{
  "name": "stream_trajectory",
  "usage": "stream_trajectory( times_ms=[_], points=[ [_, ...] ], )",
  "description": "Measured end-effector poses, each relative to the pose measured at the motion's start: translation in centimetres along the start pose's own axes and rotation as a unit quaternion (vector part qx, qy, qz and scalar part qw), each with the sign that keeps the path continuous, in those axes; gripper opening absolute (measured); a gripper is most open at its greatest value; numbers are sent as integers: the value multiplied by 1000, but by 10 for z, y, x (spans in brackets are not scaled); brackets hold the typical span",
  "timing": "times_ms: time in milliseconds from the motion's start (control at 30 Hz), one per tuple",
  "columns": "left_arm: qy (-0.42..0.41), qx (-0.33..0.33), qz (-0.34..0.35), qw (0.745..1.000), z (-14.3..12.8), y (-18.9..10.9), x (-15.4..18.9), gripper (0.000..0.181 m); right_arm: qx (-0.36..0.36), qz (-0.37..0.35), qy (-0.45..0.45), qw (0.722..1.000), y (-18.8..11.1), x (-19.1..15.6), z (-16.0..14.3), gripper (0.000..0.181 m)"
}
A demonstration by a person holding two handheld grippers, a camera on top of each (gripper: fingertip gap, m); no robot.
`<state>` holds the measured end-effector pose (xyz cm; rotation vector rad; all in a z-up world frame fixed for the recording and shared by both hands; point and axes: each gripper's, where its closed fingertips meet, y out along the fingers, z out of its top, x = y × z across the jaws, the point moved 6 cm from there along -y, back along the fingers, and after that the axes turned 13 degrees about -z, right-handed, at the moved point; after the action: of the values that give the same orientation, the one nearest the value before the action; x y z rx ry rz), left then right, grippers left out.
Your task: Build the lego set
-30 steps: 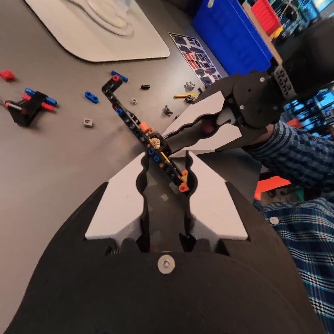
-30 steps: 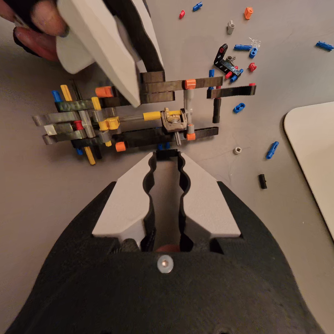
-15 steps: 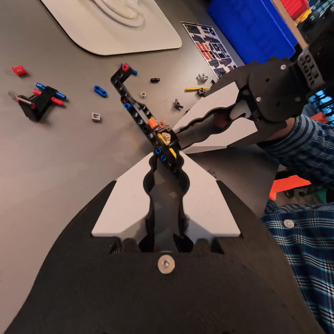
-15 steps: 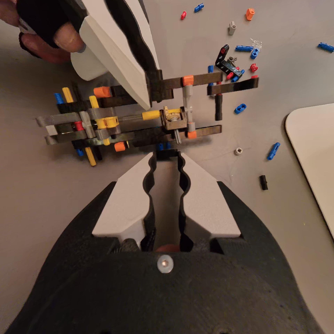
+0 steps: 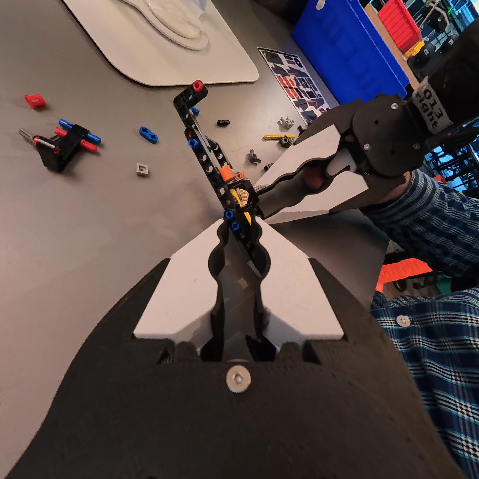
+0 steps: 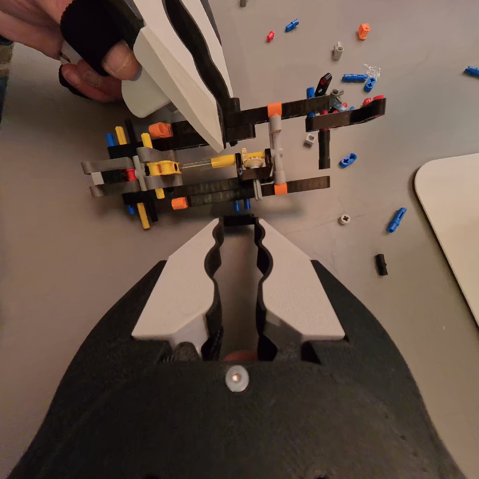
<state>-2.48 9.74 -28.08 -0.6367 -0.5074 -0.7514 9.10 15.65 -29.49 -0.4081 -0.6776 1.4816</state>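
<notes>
The lego assembly (image 5: 207, 160) is a frame of long black beams with orange, yellow, grey and blue parts and a tan gear. It is held tilted above the grey table. My left gripper (image 5: 239, 223) is shut on one of its black beams. In the right wrist view the left gripper (image 6: 223, 124) clamps the assembly's (image 6: 212, 186) far beam from the upper left. My right gripper (image 6: 238, 219) is shut on a small black piece (image 6: 238, 220) just below the two blue pins (image 6: 241, 204) on the near beam. In the left wrist view the right gripper (image 5: 259, 204) reaches in from the right.
A white mat (image 5: 181, 67) lies at the back and shows at the right (image 6: 453, 207). A black sub-assembly (image 5: 62, 145) with red and blue pins lies at the left. Loose pins and connectors (image 6: 395, 220) are scattered around. A sticker sheet (image 5: 298, 80) and a blue bin (image 5: 344, 46) are at the back right.
My left gripper closed and slid farther along the black beam, toward the gear. The assembly tilted and shifted slightly. My right gripper kept its black piece just below the blue pins.
</notes>
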Motion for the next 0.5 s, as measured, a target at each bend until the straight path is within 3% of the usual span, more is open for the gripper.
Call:
stream_trajectory(
  times_ms=[500],
  points=[
    [-34,14,-15,999,0,-1,-5,14,8,-16,-29,999,4,-3,4,20]
  ],
)
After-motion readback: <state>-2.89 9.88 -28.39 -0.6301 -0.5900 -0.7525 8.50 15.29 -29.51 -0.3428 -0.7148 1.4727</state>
